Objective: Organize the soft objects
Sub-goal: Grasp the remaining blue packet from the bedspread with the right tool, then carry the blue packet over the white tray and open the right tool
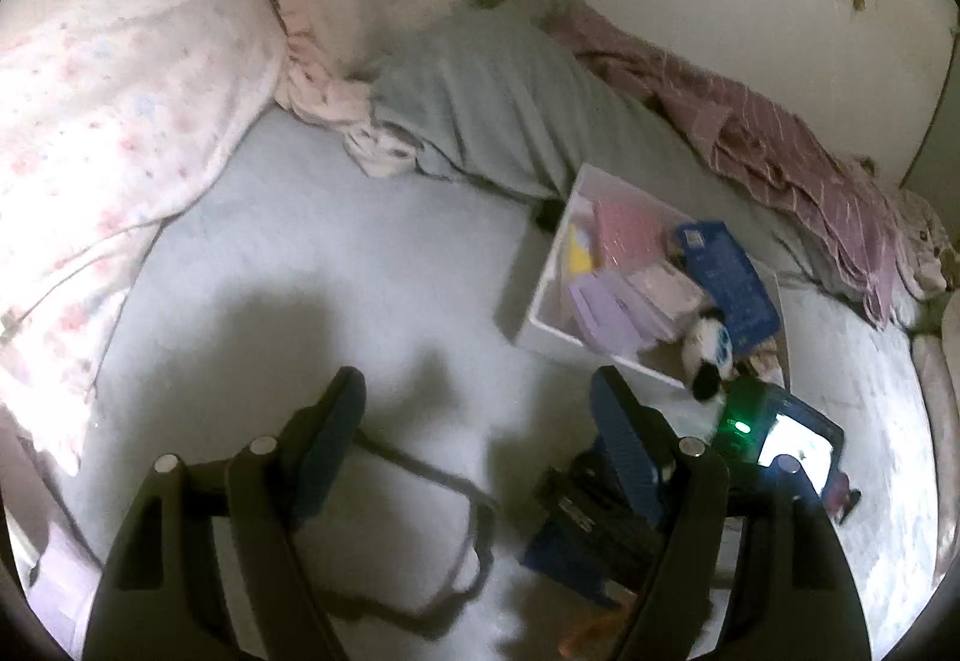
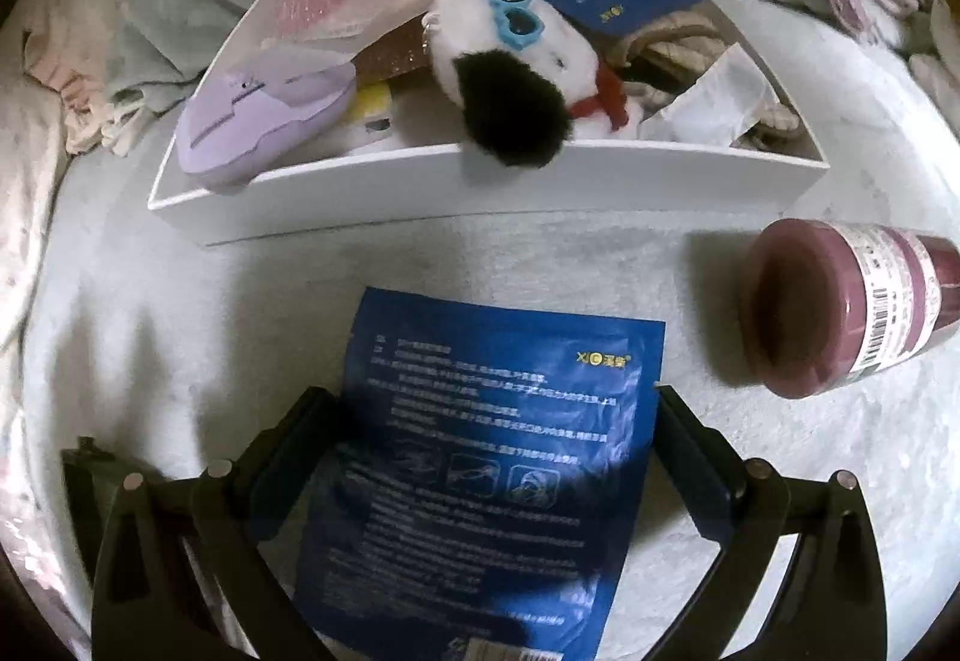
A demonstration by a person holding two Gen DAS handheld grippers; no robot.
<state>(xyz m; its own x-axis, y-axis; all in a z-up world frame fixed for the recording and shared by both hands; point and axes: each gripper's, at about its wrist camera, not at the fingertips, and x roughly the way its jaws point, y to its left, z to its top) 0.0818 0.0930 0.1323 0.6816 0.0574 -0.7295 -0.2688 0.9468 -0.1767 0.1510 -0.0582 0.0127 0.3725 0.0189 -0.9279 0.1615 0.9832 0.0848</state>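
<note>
Right gripper [image 2: 492, 409] jaws spread wide, straddling the flat blue foil pouch [image 2: 480, 457] on the bed below the white box [image 2: 480, 181]; I judge pickup underway. Left gripper [image 1: 480, 397] released, empty. Next: pinch pouch edge.

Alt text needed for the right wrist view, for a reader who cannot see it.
The open right gripper hovers over a blue printed packet lying flat on a pale bedsheet. Beyond it a white box holds a black-and-white plush dog in blue sunglasses; a purple jar lies on its side at right.

purple jar [image 2: 852, 304] lying on bedsheet [image 2: 540, 253]; phone [image 1: 795, 442] screen lit
</note>
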